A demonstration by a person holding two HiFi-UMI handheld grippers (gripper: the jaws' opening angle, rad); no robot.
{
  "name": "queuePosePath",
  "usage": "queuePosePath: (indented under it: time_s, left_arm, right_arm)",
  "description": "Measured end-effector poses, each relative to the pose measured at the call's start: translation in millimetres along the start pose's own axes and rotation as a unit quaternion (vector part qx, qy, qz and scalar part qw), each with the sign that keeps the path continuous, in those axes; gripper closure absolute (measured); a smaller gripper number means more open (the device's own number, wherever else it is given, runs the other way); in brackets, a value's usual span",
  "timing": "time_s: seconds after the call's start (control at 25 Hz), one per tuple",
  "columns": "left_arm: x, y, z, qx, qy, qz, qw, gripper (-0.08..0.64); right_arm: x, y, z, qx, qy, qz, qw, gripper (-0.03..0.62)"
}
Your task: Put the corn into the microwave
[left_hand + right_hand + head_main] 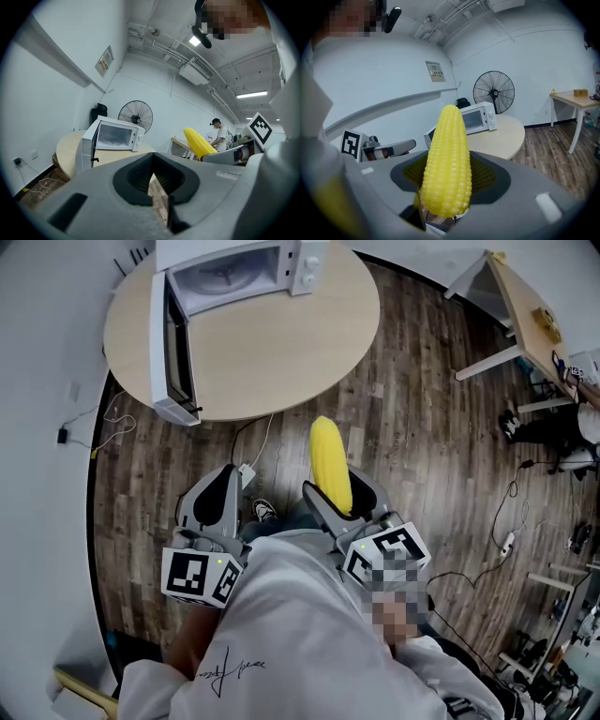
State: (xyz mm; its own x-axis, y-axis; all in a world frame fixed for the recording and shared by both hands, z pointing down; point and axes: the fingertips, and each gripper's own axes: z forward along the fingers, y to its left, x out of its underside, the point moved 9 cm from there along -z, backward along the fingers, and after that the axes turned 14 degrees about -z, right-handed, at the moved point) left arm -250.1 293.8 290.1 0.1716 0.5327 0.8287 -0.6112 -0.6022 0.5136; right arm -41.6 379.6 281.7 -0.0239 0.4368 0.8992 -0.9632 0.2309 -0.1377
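We carry the yellow knobbly corn cob point(447, 154) toward the white box microwave point(234, 273), not yet there.
Our right tool point(447, 190) is clamped on the one cob, held over the wood floor point(394, 409), well short of the one round beige table point(281, 343). Our left tool point(152, 180), the second of two, has its jaws drawn together on nothing. The one microwave stands on the table, door swung open; next, we judge, we must reach forward and feed the cob into the cavity.
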Motion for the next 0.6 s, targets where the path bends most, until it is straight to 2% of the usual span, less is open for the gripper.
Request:
queuePosePath:
  time_s: [0.36,0.6]
  left_arm:
    - [-12.8,16.1,20.2,-0.019,-0.009,-0.008,0.9997,0.571]
    - [-34.0,22.6,56.5,-0.044,-0.036,0.001,0.9984,0.571]
  right_arm:
    - [-17.9,-18.5,34.9,-0.021,-0.001,-0.008,1.000,0.325]
    - [-38.3,-56.1,70.4,-0.047,-0.008,-0.018,0.999,0.325]
